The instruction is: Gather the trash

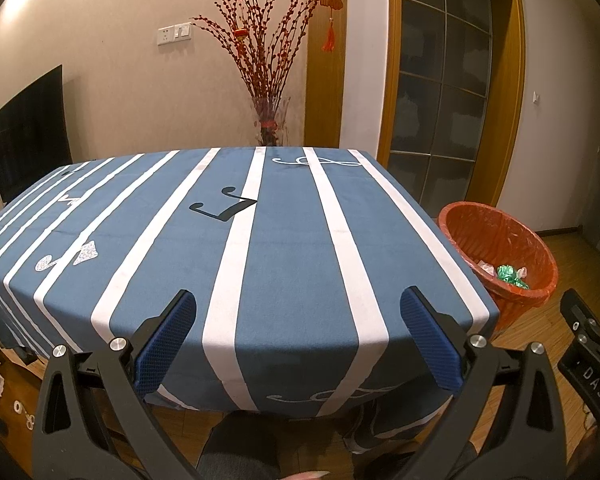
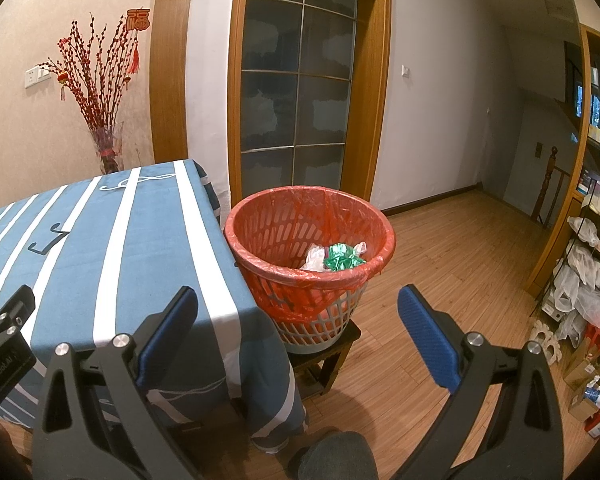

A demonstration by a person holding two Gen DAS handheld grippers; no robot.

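Your left gripper (image 1: 298, 334) and right gripper (image 2: 298, 334) both had fingers spread wide, grasping nothing. The trash (image 2: 342, 258), green and clear wrappers, lay in the red-lined waste basket (image 2: 260, 236) at frame centre, partly hidden by its rim, beside the striped surface (image 2: 140, 240).

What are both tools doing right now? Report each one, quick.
Left tool: open, holding nothing, above the table.
Right tool: open, holding nothing, facing the trash basket.
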